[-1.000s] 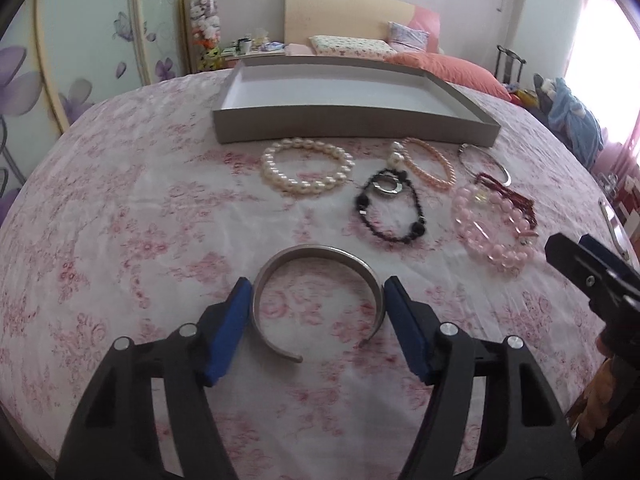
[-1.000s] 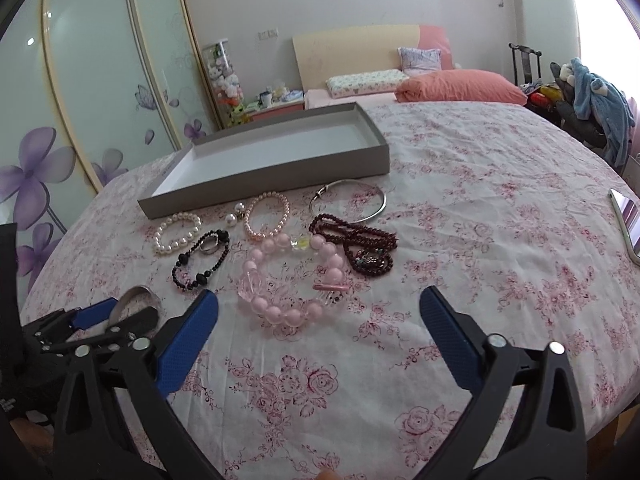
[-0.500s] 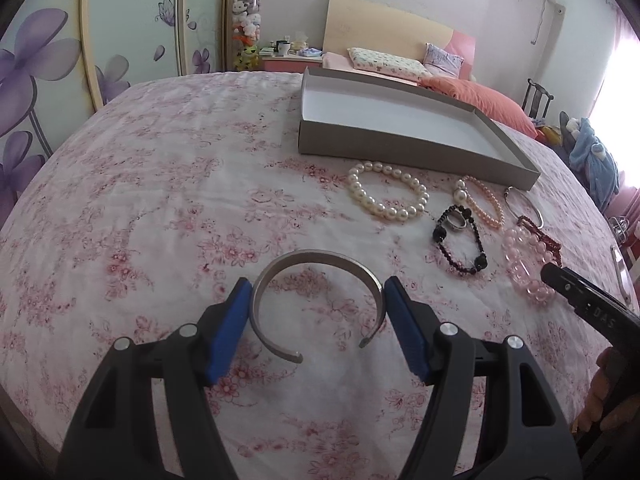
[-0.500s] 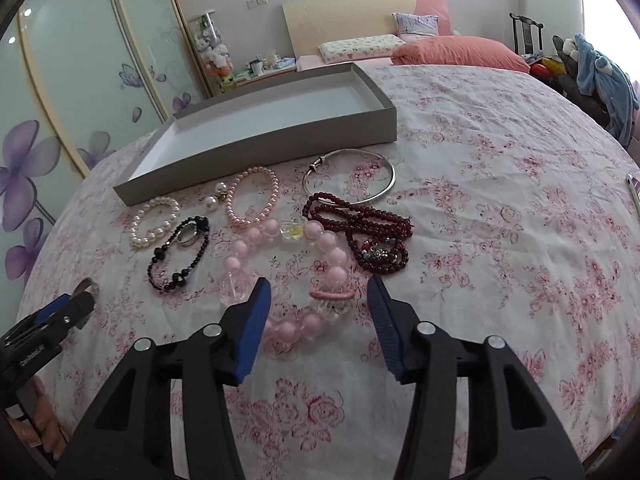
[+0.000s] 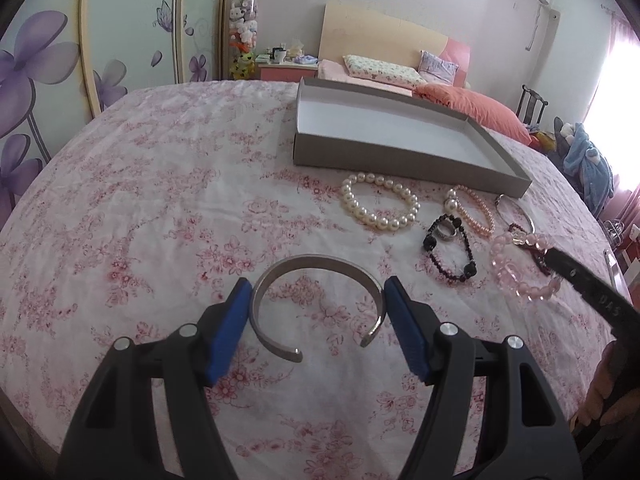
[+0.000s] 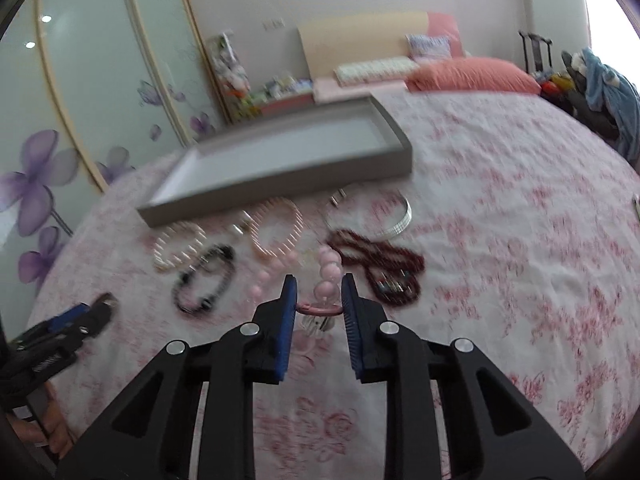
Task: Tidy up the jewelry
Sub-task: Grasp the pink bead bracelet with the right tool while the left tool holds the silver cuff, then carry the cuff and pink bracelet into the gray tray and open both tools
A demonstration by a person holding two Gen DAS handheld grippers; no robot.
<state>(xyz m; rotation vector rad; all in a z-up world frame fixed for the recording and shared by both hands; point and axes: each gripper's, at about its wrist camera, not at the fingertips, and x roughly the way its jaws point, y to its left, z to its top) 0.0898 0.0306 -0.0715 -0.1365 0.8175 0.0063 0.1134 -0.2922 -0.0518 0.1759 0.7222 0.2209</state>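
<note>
The cuff (image 5: 316,304) was held in the left claw (image 5: 316,312) while the right claw's (image 6: 318,312) jaws, just closing, were pinched onto the pink bracelet (image 6: 320,280), so a lift toward the tray (image 6: 280,172) ahead was probably called for next.

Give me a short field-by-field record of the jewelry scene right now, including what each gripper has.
surface: pink floral bedspread
box: shallow grey cardboard tray, nothing in it
left gripper: jaws clamped on open silver metal cuff bangle
right gripper: jaws just closing around pink bead bracelet
loose beside tray: white pearl bracelet, black bead bracelet
</note>
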